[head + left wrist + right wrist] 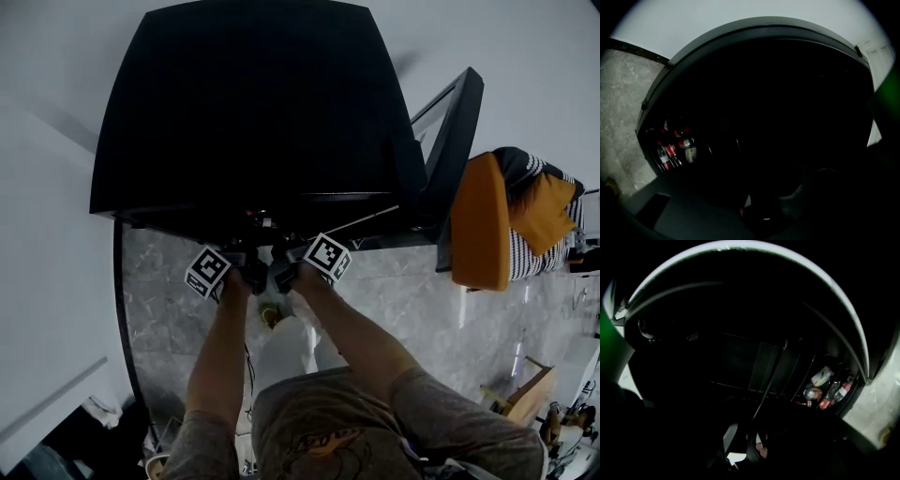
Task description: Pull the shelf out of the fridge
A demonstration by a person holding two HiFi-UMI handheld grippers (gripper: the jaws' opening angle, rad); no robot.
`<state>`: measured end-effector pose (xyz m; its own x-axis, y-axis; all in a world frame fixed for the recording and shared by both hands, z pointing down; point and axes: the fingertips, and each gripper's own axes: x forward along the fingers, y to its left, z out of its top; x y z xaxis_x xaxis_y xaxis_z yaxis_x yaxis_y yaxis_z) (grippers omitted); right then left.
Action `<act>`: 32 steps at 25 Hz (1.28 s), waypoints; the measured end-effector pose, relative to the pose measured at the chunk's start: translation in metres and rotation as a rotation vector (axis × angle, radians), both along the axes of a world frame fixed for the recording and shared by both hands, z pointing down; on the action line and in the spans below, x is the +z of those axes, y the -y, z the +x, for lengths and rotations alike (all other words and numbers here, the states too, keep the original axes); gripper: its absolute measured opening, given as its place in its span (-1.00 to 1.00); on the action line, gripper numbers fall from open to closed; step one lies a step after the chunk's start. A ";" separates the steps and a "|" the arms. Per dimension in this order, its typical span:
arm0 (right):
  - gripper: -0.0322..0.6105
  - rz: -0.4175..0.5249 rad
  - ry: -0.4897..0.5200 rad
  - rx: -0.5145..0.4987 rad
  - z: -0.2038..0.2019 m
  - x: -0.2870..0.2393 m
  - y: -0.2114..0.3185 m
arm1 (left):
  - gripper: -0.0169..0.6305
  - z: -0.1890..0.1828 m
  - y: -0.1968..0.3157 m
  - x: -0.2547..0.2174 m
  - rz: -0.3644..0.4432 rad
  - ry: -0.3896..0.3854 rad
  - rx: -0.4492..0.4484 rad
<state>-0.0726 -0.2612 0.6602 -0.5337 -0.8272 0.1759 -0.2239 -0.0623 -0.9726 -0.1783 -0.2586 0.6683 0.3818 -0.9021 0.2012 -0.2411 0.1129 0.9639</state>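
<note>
A black fridge [253,103] fills the head view from above, its door [455,150] swung open at the right. Both grippers reach into its dark front side by side: my left gripper [246,274] and my right gripper [281,272], each with its marker cube behind it. Their jaws are lost in shadow. In the right gripper view a thin wire shelf rail [768,380] runs from the dark interior toward the jaws. Whether either gripper touches it is too dark to tell. Bottles and cans [675,150] lie low inside the fridge, and the right gripper view also catches these bottles [825,392].
An orange cushion [480,220] and a striped cloth [539,225] stand right of the open door. Grey marble floor [159,309] lies under me. A white wall runs along the left, and wooden clutter [525,394] sits at the lower right.
</note>
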 end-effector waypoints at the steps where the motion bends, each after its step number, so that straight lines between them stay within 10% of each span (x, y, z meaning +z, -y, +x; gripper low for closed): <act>1: -0.28 -0.003 0.000 0.005 -0.001 0.002 0.003 | -0.50 -0.002 0.002 0.004 -0.011 -0.012 -0.010; 24: -0.31 -0.006 -0.002 0.239 0.016 0.035 0.045 | -0.54 -0.027 0.055 0.031 -0.006 -0.118 -0.102; 32: -0.71 0.015 -0.001 0.240 0.018 0.037 0.045 | -0.87 -0.030 0.056 0.033 0.045 -0.155 -0.142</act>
<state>-0.0545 -0.3061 0.6977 -0.3212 -0.9329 0.1631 -0.2055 -0.0995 -0.9736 -0.2081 -0.3150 0.7012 0.2731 -0.9559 0.1082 -0.0746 0.0910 0.9930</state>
